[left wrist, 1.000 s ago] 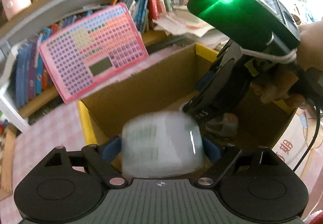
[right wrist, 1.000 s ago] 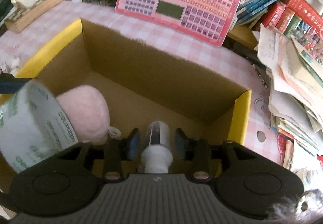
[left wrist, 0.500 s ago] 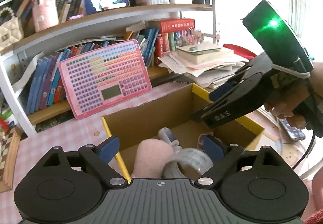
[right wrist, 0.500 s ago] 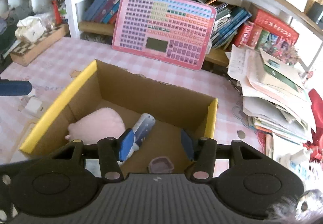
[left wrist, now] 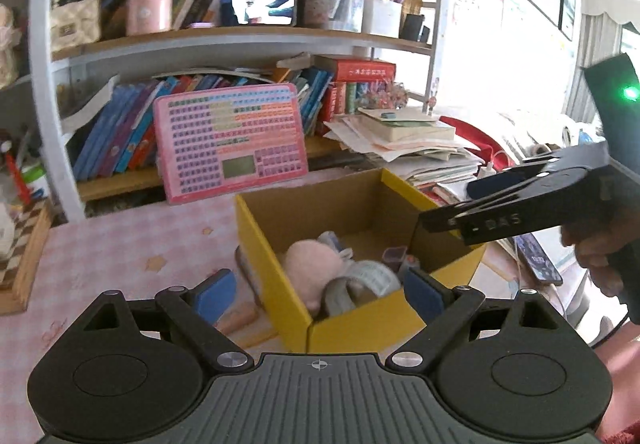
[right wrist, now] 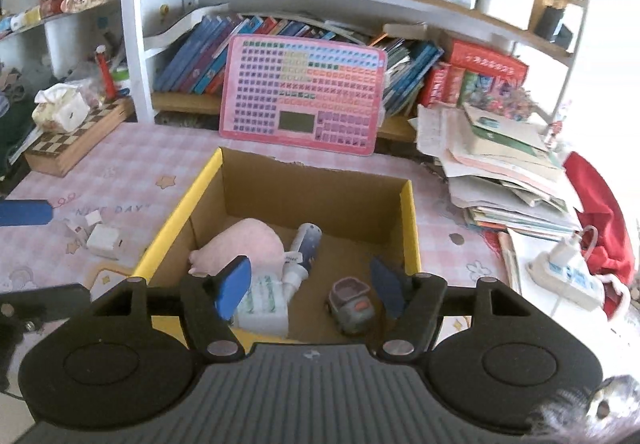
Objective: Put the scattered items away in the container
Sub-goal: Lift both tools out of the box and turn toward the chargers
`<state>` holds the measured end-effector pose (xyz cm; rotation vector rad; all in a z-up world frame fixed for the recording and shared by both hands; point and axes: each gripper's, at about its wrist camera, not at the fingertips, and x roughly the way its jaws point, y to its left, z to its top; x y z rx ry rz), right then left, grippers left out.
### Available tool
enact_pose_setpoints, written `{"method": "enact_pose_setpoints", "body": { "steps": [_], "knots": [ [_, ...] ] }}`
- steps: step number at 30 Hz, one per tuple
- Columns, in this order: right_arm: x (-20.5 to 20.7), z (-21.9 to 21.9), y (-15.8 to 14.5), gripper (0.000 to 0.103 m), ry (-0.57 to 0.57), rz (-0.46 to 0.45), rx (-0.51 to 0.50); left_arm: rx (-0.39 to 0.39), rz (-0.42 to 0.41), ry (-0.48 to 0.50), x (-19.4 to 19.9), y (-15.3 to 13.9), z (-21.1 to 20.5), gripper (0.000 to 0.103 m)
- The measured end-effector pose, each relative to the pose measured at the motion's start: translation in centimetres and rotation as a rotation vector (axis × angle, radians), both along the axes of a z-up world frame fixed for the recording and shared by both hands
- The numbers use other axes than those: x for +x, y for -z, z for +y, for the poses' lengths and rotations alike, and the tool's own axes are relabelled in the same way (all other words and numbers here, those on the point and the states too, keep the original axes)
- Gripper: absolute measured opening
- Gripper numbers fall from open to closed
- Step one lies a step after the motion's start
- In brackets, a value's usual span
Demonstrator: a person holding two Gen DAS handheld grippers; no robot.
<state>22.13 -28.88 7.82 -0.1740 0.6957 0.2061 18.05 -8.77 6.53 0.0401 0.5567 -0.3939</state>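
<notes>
The yellow cardboard box [right wrist: 412, 228] [left wrist: 256, 244] stands on the pink checked table. Inside lie a pink plush toy [right wrist: 244, 244] [left wrist: 308, 264], a roll of tape [right wrist: 264, 304] [left wrist: 372, 278], a spray bottle [right wrist: 302, 252] and a small grey toy car [right wrist: 352, 304]. My left gripper [left wrist: 316, 290] is open and empty, above and in front of the box. My right gripper [right wrist: 310, 286] is open and empty, above the box's near side. It also shows in the left wrist view [left wrist: 532, 207].
A white charger block [right wrist: 104, 242] and small bits lie on the table left of the box. A pink keyboard toy [right wrist: 304, 95] leans on the bookshelf behind. A paper stack [right wrist: 504, 163] and power strip [right wrist: 568, 276] lie right. A chessboard box [right wrist: 76, 139] sits far left.
The left gripper let the tape roll go into the box and the right let the spray bottle go. Both opened and drew up and back from the box.
</notes>
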Motion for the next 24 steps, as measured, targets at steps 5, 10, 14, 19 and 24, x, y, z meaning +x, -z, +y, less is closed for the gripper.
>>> {"method": "enact_pose_setpoints", "body": {
  "steps": [5,10,14,19,24],
  "knots": [
    [-3.5,0.7,0.2,0.069,0.068,-0.048,-0.001,0.002,-0.002,-0.028,-2.6,0.2,2.7,0.093],
    [-6.6,1.1,0.8,0.072,0.121,-0.054,-0.008,-0.003,0.026,-0.068,-4.8,0.8,5.5,0.093],
    [-8.7,1.7,1.6,0.074,0.152,-0.037,-0.001,0.006,0.05,-0.082,-6.2,1.4,7.0,0.093],
    [-11.1,2.4,2.6,0.076,0.196,-0.016,0.016,0.011,0.073,-0.08,-8.0,1.9,8.1,0.093],
    [-13.1,3.1,3.4,0.076,0.226,0.011,0.031,0.016,0.088,-0.067,-9.3,2.3,8.9,0.093]
  ]
}}
